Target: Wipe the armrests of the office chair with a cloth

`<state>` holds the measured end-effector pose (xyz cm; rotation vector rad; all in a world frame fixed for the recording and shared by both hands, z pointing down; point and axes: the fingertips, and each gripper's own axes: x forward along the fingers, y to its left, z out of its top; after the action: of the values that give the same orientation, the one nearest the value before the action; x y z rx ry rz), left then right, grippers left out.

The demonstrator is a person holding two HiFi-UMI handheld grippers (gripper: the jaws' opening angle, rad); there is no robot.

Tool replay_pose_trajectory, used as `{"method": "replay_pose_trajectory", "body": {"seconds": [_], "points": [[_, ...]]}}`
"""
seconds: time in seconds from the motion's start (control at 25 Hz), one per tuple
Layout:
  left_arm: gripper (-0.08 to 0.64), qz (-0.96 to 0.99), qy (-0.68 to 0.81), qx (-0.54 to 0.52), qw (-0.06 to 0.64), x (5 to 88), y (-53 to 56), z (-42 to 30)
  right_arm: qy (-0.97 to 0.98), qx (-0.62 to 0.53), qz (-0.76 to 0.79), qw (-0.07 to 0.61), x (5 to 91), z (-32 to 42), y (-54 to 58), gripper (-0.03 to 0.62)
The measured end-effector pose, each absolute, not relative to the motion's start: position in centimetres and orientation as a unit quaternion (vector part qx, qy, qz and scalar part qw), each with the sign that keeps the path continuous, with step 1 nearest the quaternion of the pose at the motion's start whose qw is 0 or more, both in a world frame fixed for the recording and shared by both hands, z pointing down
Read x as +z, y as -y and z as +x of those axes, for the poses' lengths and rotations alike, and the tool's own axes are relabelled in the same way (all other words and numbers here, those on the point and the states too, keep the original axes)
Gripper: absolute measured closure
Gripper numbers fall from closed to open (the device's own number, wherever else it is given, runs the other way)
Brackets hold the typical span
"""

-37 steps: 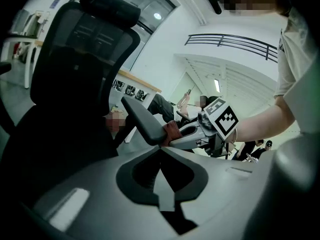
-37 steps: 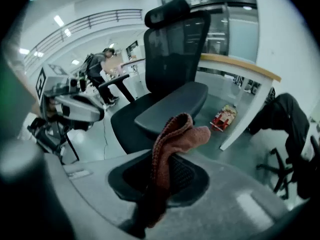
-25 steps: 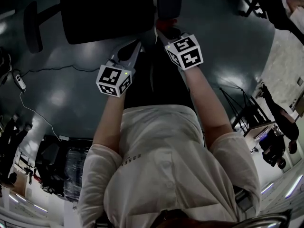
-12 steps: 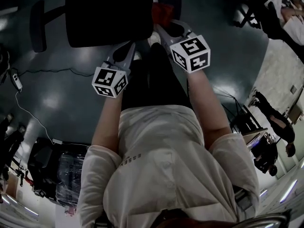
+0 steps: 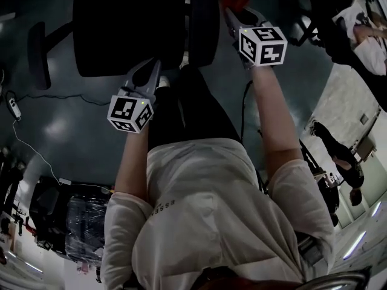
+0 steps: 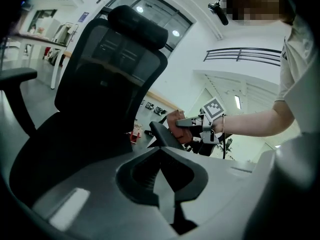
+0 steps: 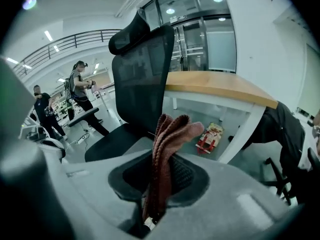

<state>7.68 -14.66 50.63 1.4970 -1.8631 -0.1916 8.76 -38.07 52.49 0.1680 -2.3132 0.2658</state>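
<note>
**Cloth in right tool at near armrest, left tool idle**

The right tool (image 5: 234,9) pinches a folded reddish-brown cloth (image 7: 164,149), which stands up out of the pressed jaws. The left tool (image 5: 150,71) has its jaws pressed together with nothing between them. It is low by the front edge of the chair seat (image 5: 124,32).

Key relation: the near armrest (image 5: 204,23) lies just left of the cloth in the head view. Its long axis runs away from the person, front to back of the office chair (image 6: 100,99). In the left gripper view the cloth appears to sit against the top of that armrest pad, though contact is hard to confirm. The right tool is the nearer one, so the stroke likely runs along the pad's length. The far armrest (image 5: 37,53) is across the seat, well apart from both tools, and looks untouched.

Other things: a wooden worktop (image 7: 225,89) stands behind the chair, and a red-and-white packet (image 7: 210,134) lies on the floor under it.

Writing: only the black-and-white square markers on the tool cubes, with no words. There is small print on the person's shirt, and the packet print is too small to read.
</note>
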Motion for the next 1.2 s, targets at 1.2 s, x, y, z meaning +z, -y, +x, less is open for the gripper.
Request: {"method": "replay_pose_trajectory", "body": {"seconds": [1.2], "points": [[0.541,0.512,0.766,-0.096,0.377,54.2,20.5,4.5,0.843,0.009,-0.221,0.49,57.1,-2.2,33.4,0.543]]}}
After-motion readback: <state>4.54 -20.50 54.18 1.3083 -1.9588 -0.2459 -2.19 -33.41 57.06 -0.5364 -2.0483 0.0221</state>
